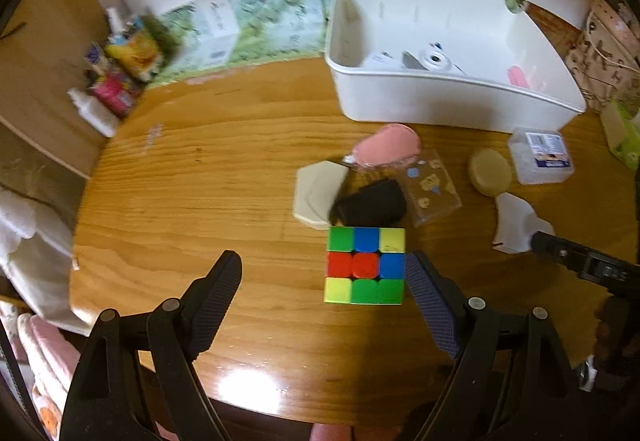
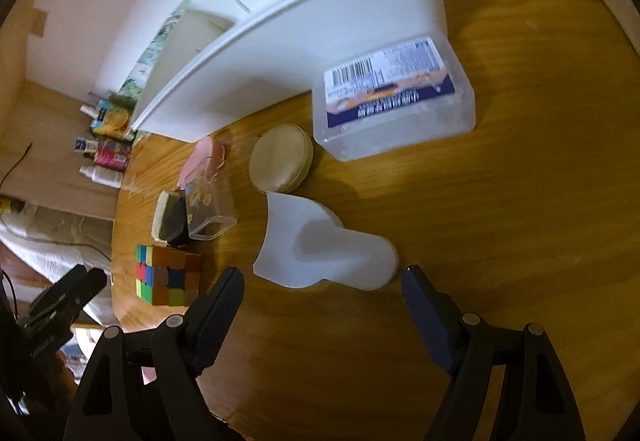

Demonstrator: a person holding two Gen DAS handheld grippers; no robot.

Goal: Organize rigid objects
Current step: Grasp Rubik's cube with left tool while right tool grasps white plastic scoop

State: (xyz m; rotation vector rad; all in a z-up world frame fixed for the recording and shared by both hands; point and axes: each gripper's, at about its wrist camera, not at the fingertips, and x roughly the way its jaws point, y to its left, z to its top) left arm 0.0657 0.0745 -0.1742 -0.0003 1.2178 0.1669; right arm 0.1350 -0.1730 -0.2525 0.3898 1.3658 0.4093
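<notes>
Approach step. The left hand-held gripper (image 1: 326,277), released and empty, hangs over the puzzle cube (image 1: 365,265) on the bench (image 1: 180,177); the right hand-held gripper (image 2: 322,289), likewise released, faces a white plastic piece (image 2: 320,245). Next: straddle each item, clench, carry to the white bin (image 1: 452,97).

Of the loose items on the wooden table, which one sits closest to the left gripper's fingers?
The multicoloured puzzle cube, right beside one finger of the open left gripper; the black pouch lies beyond it.

Cube (image 1: 365,265) lies on table (image 1: 200,201), before bin (image 1: 440,101).
</notes>
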